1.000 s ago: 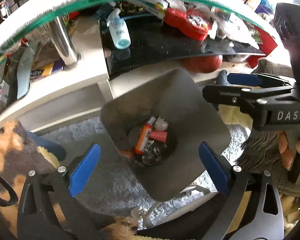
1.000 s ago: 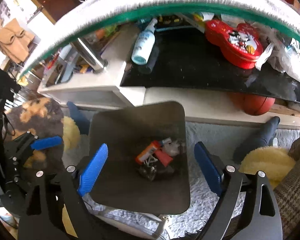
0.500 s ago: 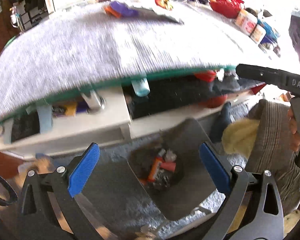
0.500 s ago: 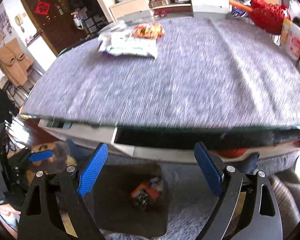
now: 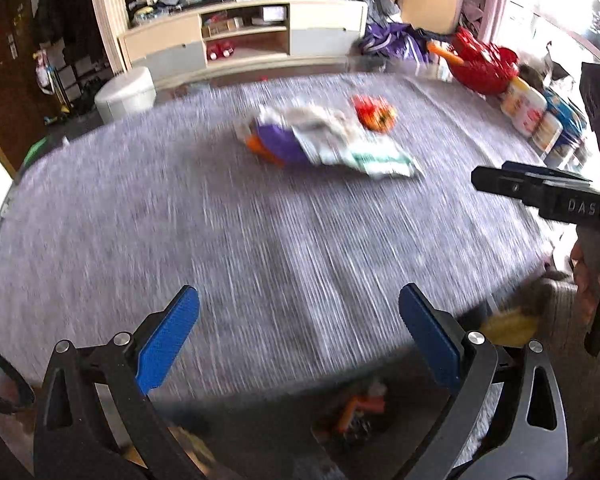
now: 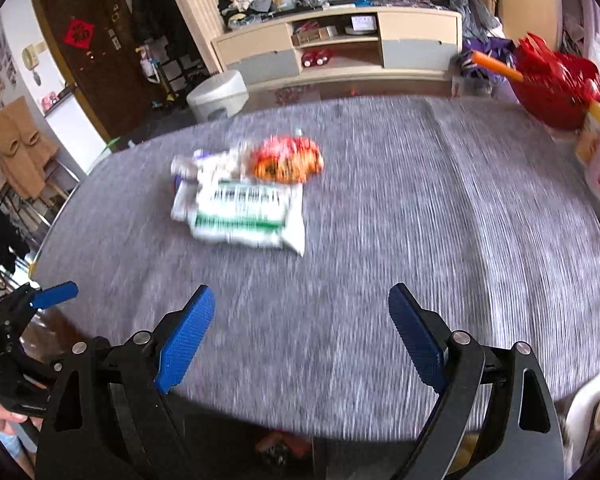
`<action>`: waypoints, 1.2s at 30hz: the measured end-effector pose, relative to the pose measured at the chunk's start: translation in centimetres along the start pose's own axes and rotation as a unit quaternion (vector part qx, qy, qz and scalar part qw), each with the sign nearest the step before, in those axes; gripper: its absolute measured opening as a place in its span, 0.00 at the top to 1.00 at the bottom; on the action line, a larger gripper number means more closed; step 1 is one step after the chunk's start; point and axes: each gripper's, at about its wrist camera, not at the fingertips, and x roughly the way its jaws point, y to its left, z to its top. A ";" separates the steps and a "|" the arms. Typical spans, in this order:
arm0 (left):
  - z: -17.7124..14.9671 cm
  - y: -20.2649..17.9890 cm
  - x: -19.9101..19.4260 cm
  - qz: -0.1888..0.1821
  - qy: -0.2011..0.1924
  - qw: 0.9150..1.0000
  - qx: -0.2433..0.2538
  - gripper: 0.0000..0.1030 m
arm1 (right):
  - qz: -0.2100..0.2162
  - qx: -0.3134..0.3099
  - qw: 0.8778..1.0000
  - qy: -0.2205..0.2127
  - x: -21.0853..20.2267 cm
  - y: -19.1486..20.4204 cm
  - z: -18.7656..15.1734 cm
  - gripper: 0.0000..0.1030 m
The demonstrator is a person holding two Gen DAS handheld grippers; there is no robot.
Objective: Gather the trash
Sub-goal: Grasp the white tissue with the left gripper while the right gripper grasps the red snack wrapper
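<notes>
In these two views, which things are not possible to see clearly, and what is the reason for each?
- Print on the white wrapper: both views, motion blur.
- What the purple and orange pieces are: left view, blur; mostly hidden behind the wrapper in the right view.
- Bin contents: cut off by the table edge and dark in both views.
- Jar labels: blurred, at the picture edge.
- Right gripper's handle: outside its own view.
</notes>
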 end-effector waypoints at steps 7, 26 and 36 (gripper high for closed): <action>5.4 1.6 1.7 0.001 -0.023 1.000 -0.013 0.08 | 0.005 -0.006 1.000 -0.019 2.9 0.1 4.2 0.14; 12.4 2.2 8.9 -0.020 -0.025 0.999 0.021 0.47 | 0.024 -0.001 1.000 -0.003 10.4 -0.2 7.4 0.36; 12.0 2.1 9.4 -0.034 -0.024 0.999 0.030 0.83 | 0.019 -0.019 1.000 -0.014 9.4 -0.1 6.6 0.43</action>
